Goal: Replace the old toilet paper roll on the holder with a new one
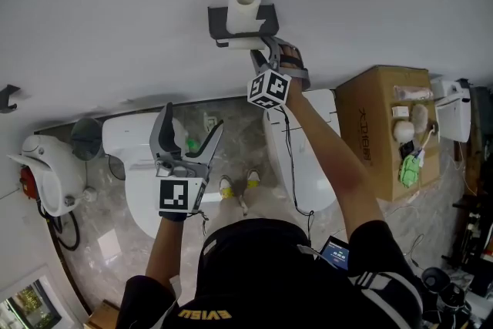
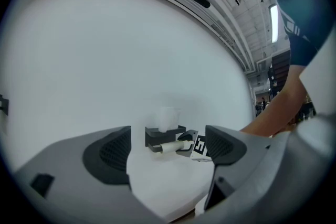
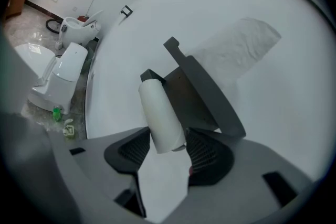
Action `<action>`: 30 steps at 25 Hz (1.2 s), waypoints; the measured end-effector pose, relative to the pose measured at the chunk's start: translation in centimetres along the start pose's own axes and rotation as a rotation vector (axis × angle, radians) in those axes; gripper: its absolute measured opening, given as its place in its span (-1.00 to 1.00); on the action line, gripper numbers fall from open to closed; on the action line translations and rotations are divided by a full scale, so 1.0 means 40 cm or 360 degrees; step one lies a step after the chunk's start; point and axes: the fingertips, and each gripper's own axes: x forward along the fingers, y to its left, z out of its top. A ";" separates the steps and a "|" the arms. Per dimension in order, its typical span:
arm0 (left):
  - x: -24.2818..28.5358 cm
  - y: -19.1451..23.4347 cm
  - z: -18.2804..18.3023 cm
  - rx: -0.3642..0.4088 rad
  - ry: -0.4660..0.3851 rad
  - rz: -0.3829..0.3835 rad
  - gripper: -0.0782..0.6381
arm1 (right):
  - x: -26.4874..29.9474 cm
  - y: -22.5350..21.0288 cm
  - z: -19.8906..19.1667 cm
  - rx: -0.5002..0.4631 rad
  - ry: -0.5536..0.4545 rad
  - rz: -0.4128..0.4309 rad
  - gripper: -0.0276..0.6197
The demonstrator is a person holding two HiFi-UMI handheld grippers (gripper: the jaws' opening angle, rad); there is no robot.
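Note:
A dark wall holder (image 1: 267, 16) carries a full white roll (image 1: 244, 8) standing upright on its shelf. Below the shelf, the thin old roll (image 1: 245, 44) lies across the holder's bar. My right gripper (image 1: 266, 50) reaches in from the right and is shut on that old roll's end. In the right gripper view both pads press the old roll (image 3: 160, 113) under the holder (image 3: 207, 94), with the new roll (image 3: 242, 49) behind. My left gripper (image 1: 195, 116) hangs lower and to the left, open and empty. It faces the holder (image 2: 165, 134) from a distance.
Below the wall stand a white toilet (image 1: 142, 166) on the left and another (image 1: 308, 166) under my right arm. A cardboard box (image 1: 385, 127) with small items sits at the right. A white fixture (image 1: 46, 169) and a wall hook (image 1: 8, 96) are at the far left.

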 end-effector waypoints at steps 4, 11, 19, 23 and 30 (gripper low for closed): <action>0.003 -0.001 -0.014 0.0008 0.0002 -0.0001 0.49 | -0.004 -0.008 -0.013 -0.0005 0.0013 -0.0009 -0.25; 0.017 -0.004 -0.015 0.0000 -0.0001 -0.0009 0.48 | -0.009 -0.027 -0.047 -0.0005 0.0048 -0.0025 -0.25; 0.030 -0.019 -0.003 -0.0033 -0.0033 -0.0022 0.48 | -0.024 -0.043 -0.102 -0.0021 0.0113 -0.0053 -0.26; 0.039 -0.030 -0.001 -0.0030 -0.0037 -0.0041 0.48 | -0.030 -0.052 -0.121 -0.0010 0.0135 -0.0064 -0.26; 0.041 -0.041 -0.018 -0.0016 0.0038 -0.0065 0.48 | -0.046 -0.071 -0.170 0.0015 0.0223 -0.0080 -0.26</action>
